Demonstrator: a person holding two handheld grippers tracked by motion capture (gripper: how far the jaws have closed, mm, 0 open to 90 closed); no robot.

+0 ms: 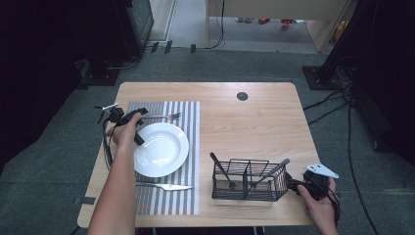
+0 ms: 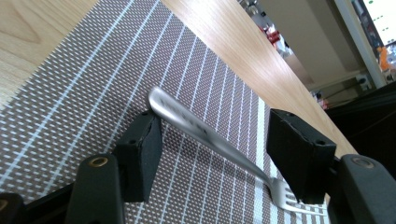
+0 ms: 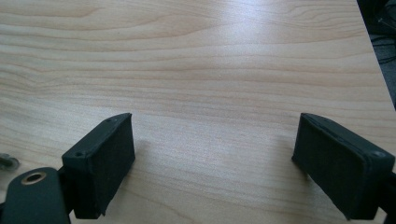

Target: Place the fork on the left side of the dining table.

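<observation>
Wooden table [image 1: 254,117], wire caddy [image 1: 249,181] holding two utensils [image 1: 222,171], empty plate [image 1: 161,149]

Fork [image 2: 219,144] tines partly hidden behind one pad, handle end blurred

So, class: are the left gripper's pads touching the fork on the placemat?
Cannot tell. In the left gripper view the fork lies on the placemat between the open left gripper jaws; its handle tip meets one pad's edge, with no gap or contact plain.
</observation>
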